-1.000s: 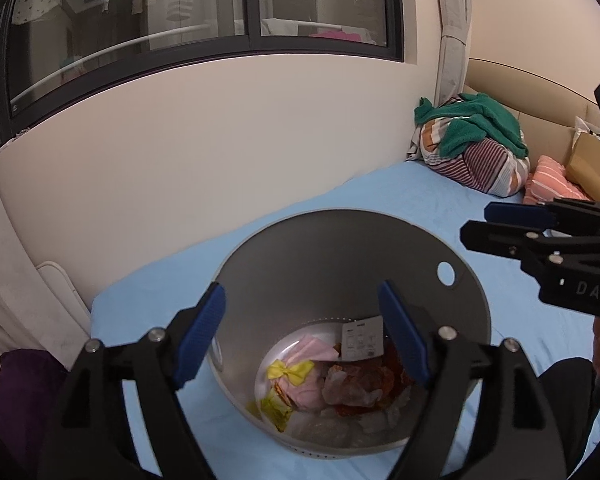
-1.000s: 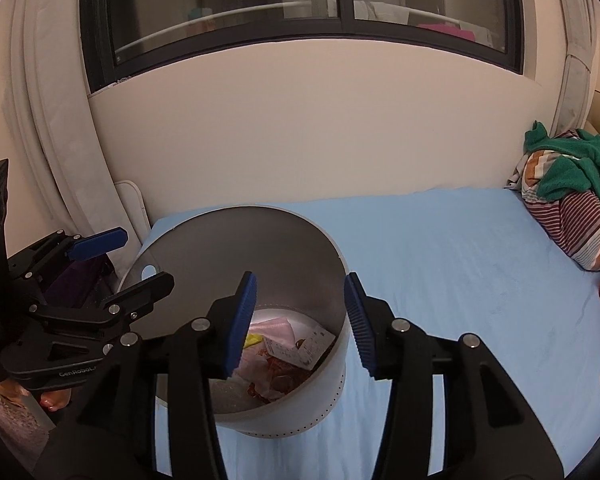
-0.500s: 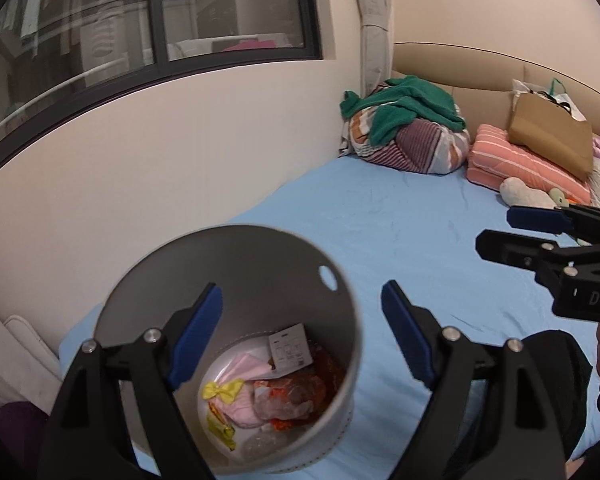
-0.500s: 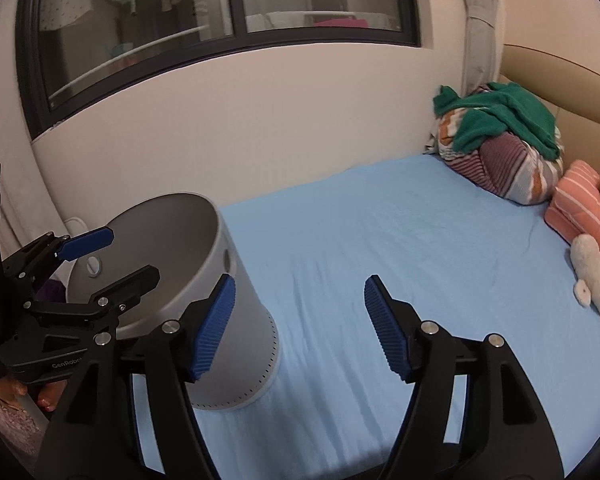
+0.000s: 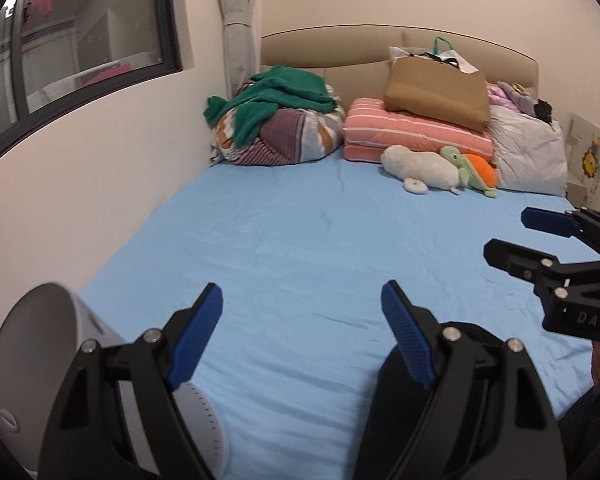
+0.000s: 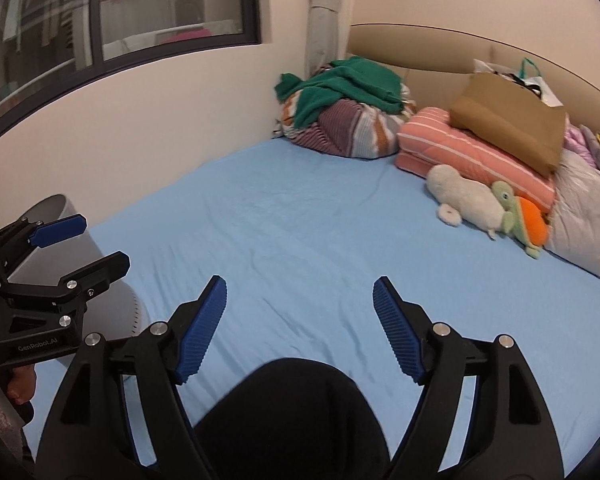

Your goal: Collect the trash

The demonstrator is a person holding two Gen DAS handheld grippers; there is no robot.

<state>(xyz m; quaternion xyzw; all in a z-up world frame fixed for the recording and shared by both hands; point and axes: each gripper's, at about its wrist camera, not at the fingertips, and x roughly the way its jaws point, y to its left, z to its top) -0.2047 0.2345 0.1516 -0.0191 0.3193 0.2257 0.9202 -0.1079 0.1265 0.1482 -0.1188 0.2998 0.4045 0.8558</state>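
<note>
Both grippers — left gripper (image 5: 302, 312), right gripper (image 6: 300, 304) — ribbed blue fingers (image 6: 204, 328) spread, empty, over wrinkled sheet (image 5: 300, 232).

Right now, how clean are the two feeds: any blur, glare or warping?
Left wrist view: sharp, strong fisheye bend, black corners, window shows reflections. Right wrist view: evenly lit, bed sheet slightly soft, same warping, a dark shape blocks the bottom centre.

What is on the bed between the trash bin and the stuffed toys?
Nothing. Between the trash bin and the stuffed toys there is only bare blue sheet. The right wrist view shows the whole stretch; the left wrist view agrees.
</note>
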